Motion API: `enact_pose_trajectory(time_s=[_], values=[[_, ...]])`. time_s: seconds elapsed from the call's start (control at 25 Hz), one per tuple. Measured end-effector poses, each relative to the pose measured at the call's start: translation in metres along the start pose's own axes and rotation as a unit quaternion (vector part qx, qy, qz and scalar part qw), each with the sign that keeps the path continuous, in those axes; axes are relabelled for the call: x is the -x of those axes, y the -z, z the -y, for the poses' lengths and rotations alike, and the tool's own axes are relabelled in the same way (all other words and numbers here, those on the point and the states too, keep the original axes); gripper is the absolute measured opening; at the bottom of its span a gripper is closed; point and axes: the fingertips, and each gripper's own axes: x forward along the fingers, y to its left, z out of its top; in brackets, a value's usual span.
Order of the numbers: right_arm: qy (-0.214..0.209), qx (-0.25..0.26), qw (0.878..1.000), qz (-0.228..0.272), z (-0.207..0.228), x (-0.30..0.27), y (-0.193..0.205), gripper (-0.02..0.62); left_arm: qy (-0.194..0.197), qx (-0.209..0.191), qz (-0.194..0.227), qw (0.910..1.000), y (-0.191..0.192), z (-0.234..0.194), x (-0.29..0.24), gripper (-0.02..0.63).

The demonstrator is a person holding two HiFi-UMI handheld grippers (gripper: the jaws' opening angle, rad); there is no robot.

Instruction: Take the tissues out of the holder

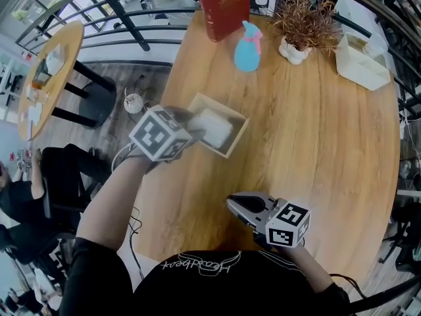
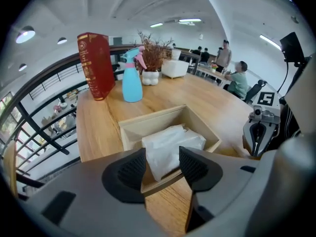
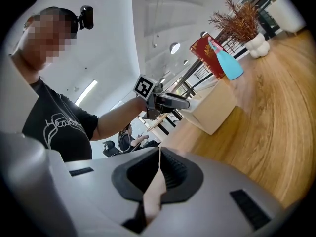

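Left gripper view: left gripper point(image 2: 163, 158) jaws wide, straddling the tissues point(image 2: 173, 141) at twelve o'clock inside the holder point(image 2: 148, 124); best sink lower, pinch mid-pack, lift straight; right gripper point(image 3: 159, 158) jaws together, empty

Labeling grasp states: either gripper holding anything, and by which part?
Nothing held. Left gripper open, fingers straddling the tissues in the holder, not pinching. Right gripper shut, empty.
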Motion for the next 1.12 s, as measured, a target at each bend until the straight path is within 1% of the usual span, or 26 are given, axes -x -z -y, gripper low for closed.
enact_pose_trajectory(time_s=[0.08, 0.12, 0.2, 0.32, 0.56, 0.68, 0.96, 1.12], values=[[-0.003, 0.001, 1.0, -0.001, -0.003, -0.002, 0.001, 0.018, 0.002, -0.008, -0.011, 0.9999, 0.002, 0.0, -0.001, 0.154], [-0.003, 0.002, 1.0, -0.002, -0.004, -0.002, 0.001, 0.018, 0.0, -0.015, -0.015, 0.9998, 0.002, 0.0, -0.002, 0.125], [-0.002, 0.001, 1.0, -0.002, -0.004, -0.001, 0.002, 0.018, -0.006, -0.027, -0.019, 0.9994, 0.003, -0.001, -0.004, 0.081], [0.005, 0.0, 1.0, -0.002, -0.001, 0.001, 0.003, 0.018, -0.014, -0.046, -0.018, 0.9987, 0.001, 0.001, -0.004, 0.041], [0.01, 0.003, 1.0, 0.001, -0.004, 0.003, 0.0, 0.018, -0.029, -0.072, -0.014, 0.9969, 0.0, 0.003, -0.001, 0.018], [0.01, 0.004, 1.0, 0.001, -0.007, 0.002, 0.001, 0.018, -0.035, -0.077, -0.007, 0.9964, -0.003, 0.006, 0.006, 0.018], [0.008, 0.009, 1.0, 0.001, -0.024, 0.004, 0.002, 0.018, -0.072, -0.094, 0.035, 0.9923, -0.019, 0.016, 0.039, 0.017], [0.015, 0.028, 0.999, 0.005, -0.034, 0.009, -0.005, 0.018, -0.09, -0.094, 0.07, 0.989, -0.029, 0.026, 0.066, 0.017]])
